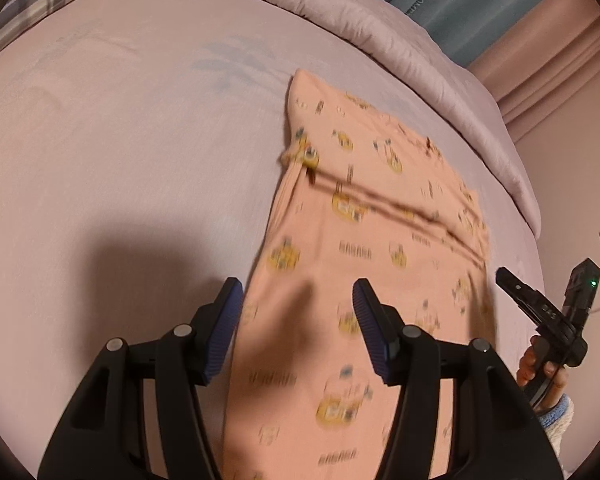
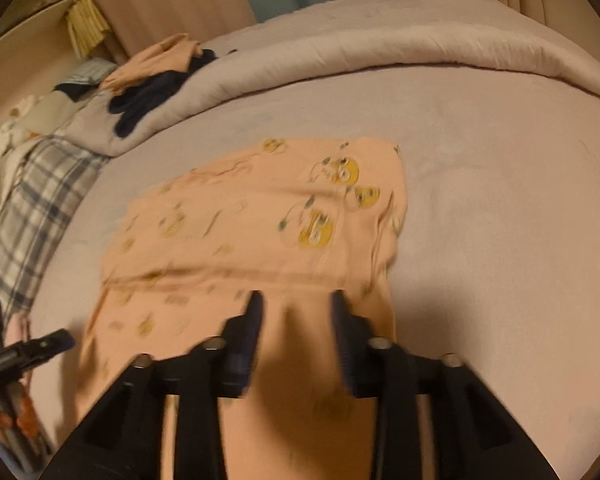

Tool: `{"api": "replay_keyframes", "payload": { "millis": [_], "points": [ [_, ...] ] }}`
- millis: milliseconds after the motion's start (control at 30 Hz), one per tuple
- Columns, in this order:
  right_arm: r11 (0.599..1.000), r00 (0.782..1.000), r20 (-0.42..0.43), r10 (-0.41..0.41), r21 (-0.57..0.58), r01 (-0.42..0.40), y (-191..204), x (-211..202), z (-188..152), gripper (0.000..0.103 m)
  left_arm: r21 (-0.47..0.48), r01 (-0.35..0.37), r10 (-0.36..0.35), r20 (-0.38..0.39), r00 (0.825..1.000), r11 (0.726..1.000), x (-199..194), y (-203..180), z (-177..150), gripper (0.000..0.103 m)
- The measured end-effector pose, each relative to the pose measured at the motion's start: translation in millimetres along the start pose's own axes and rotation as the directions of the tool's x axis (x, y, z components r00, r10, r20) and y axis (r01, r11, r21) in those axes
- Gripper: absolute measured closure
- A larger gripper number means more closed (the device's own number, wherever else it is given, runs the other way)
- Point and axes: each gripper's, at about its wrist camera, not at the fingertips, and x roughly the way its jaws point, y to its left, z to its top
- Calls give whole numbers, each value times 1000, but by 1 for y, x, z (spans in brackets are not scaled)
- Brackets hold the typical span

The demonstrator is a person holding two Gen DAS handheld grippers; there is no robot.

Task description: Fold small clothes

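the peach printed garment [image 1: 364, 216] lies spread on the pink bed sheet [image 1: 120, 152], centre-right of the frame. the left gripper [image 1: 298, 312] and right gripper [image 2: 296, 320] hover over it, jaws apart, holding nothing.

Both my grippers point steeply downward. My left gripper [image 1: 298, 300] has its jaws apart, nothing clamped between them. My right gripper [image 2: 296, 312] also stands parted, pads gripping nothing. My right hand [image 1: 540, 372] wraps its handle, a fuzzy sleeve cuff [image 1: 558, 412] at the wrist.
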Motion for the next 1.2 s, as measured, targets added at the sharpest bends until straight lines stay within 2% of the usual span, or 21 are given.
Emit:
{"api": "replay_keyframes", "payload": {
  "millis": [200, 333, 467, 633, 833, 900, 1100, 1200],
  "points": [
    [999, 998, -37, 45, 13, -45, -13, -27, -37, 62, -14, -4, 4, -25, 1000, 1000, -17, 18, -38, 43],
    [999, 998, -54, 24, 43, -22, -28, -46, -62, 62, -61, 75, -79, -66, 995, 995, -19, 32, -62, 43],
    [996, 996, -86, 20, 94, -12, -46, -55, -80, 62, -61, 91, -96, -78, 992, 994, -21, 33, -76, 43],
    [985, 989, -127, 80, 162, -59, -61, -59, -100, 62, -95, 163, -173, -107, 979, 982, -25, 38, -86, 43],
    [967, 953, -209, 219, 180, -182, -62, -56, -111, 62, -135, 224, -242, -129, 962, 965, -30, 48, -98, 43],
    [962, 939, -242, 245, 182, -204, -62, -56, -114, 62, -150, 239, -259, -136, 956, 959, -32, 51, -102, 43],
    [949, 915, -273, 297, 192, -250, -58, -56, -127, 62, -146, 270, -293, -175, 940, 952, -34, 51, -111, 43],
    [941, 906, -274, 323, 191, -278, -56, -52, -126, 61, -178, 316, -349, -196, 917, 932, -27, 52, -109, 43]
  ]
}}
